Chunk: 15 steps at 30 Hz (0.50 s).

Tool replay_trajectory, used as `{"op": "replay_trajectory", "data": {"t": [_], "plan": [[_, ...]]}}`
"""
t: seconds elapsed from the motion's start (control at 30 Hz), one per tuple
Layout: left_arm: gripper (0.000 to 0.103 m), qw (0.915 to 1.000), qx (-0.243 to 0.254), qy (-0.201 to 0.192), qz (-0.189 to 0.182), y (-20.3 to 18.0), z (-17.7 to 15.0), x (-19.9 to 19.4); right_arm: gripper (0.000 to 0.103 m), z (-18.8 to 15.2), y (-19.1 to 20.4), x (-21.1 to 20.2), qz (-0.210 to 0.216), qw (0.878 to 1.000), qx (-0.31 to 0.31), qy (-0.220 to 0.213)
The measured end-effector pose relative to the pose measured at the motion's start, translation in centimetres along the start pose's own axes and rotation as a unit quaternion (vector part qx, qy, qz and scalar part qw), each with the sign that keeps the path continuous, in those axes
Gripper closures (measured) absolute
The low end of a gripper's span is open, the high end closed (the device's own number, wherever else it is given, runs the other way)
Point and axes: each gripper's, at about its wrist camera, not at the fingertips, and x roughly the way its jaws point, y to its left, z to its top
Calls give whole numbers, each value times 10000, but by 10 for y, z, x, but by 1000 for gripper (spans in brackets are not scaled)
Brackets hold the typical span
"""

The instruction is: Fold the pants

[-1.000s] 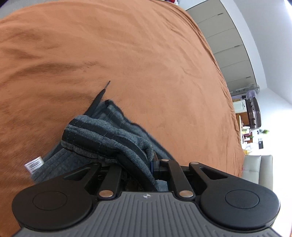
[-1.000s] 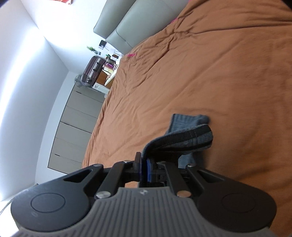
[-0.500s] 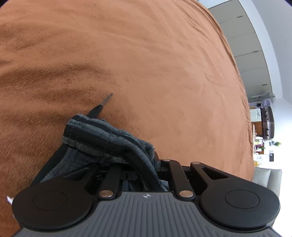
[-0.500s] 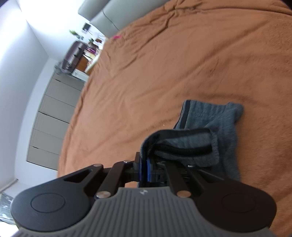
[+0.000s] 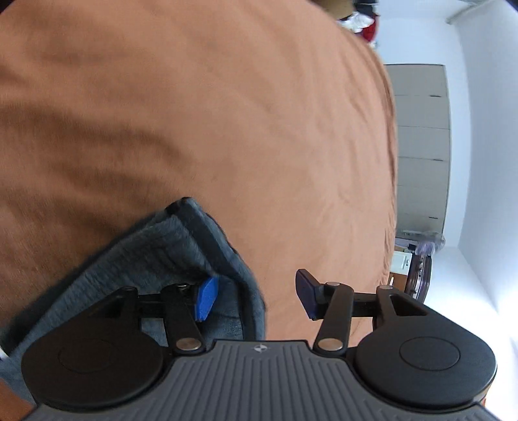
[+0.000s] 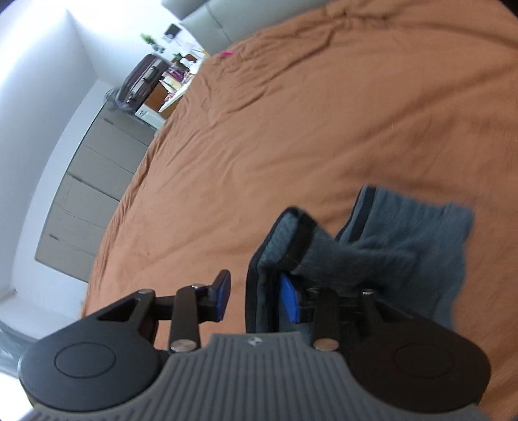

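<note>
Pants [image 5: 155, 259], grey knit w/ dark trim, lie bunched on the bed's orange-brown bedspread [image 5: 226, 113], right below both our grippers. On the left wrist cam, our left gripper [image 5: 255, 296] has its fingers spread wide apart, nothing pinched; the blue-padded finger [image 5: 205, 302] sits against or just over the cloth's folded edge, the other finger [image 5: 306, 294] is over bare bedspread, clear of the fabric. Dark edging runs up to a corner of the pants near mid-frame. On the right wrist cam, our right gripper [image 6: 255, 296] is also spread, no grip; a fold of the pants [image 6: 404, 239] w/ a dark band is draped over the blue finger [image 6: 289, 302] and part of the linkage, while the other finger [image 6: 223, 293] stands free over the bedspread [image 6: 323, 113]. Rest of the garment lies flat on the bed beyond, to the right. Both views are a bit motion-blurred. Bkgd: grey cabinets [image 6: 94, 181] along a white wall, a dark suitcase [image 6: 142, 77] and a grey headboard [image 6: 210, 19] at the far end.
</note>
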Motion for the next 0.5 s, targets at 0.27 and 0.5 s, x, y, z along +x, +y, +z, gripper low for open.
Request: {"op": "replay_trajectory", "data": {"t": [0.27,0.5], "plan": [[30,9756,2178,-157,-225,-48,-29,-58,69,13,14,-48,362,9830,-1736,-486],[19,9633,2606,-625,141,12,-71,-128,66,13,-40,-87,431,9833,-1726,-378]]}}
